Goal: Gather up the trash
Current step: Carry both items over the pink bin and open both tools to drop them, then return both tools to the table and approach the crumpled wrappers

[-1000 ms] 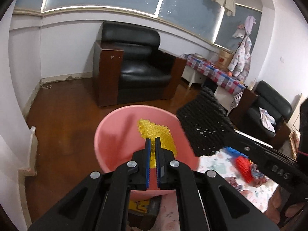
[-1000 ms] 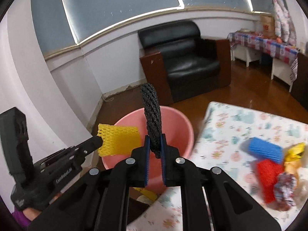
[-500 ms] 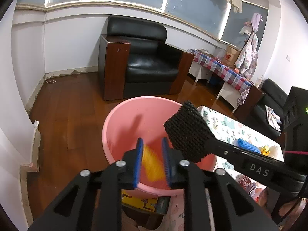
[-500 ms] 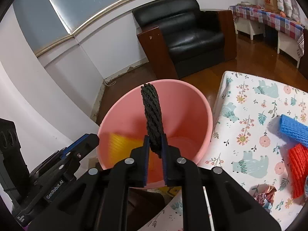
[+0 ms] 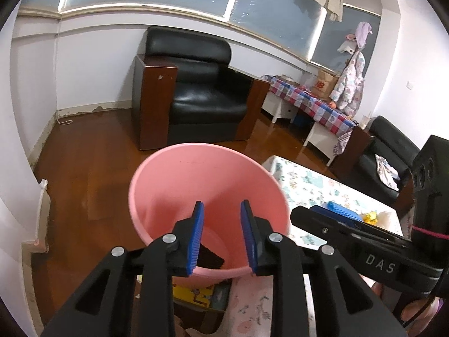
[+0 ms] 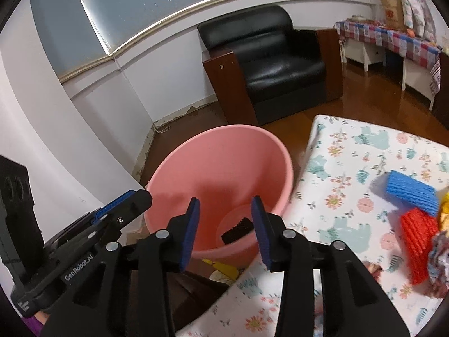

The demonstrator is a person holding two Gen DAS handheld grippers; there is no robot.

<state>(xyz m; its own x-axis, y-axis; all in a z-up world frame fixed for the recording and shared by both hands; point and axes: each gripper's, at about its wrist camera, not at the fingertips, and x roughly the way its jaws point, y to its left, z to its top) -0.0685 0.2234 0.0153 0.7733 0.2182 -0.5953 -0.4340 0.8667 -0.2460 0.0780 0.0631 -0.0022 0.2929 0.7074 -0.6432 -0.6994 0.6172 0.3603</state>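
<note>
A pink bucket [image 5: 168,174] [image 6: 213,151] stands beside the table. A black foam net [image 6: 237,229] lies at its bottom and also shows in the left wrist view [image 5: 209,257]. My left gripper [image 5: 221,237] is open and empty over the bucket; it appears in the right wrist view [image 6: 123,205]. My right gripper [image 6: 226,233] is open and empty over the bucket's near rim; its body shows in the left wrist view [image 5: 350,241]. A blue foam net [image 6: 409,189], a red foam net [image 6: 418,241] and a crumpled wrapper [image 6: 440,250] lie on the table.
The table has a floral cloth [image 6: 350,168] right of the bucket. A black armchair [image 5: 202,95] stands on the wooden floor behind. A side table with a checked cloth [image 5: 311,104] is at the back right. Yellow items [image 6: 221,268] lie under the bucket's near side.
Both grippers opened. The yellow foam net left my left gripper and the black foam net left my right gripper; the black one now lies in the bucket.
</note>
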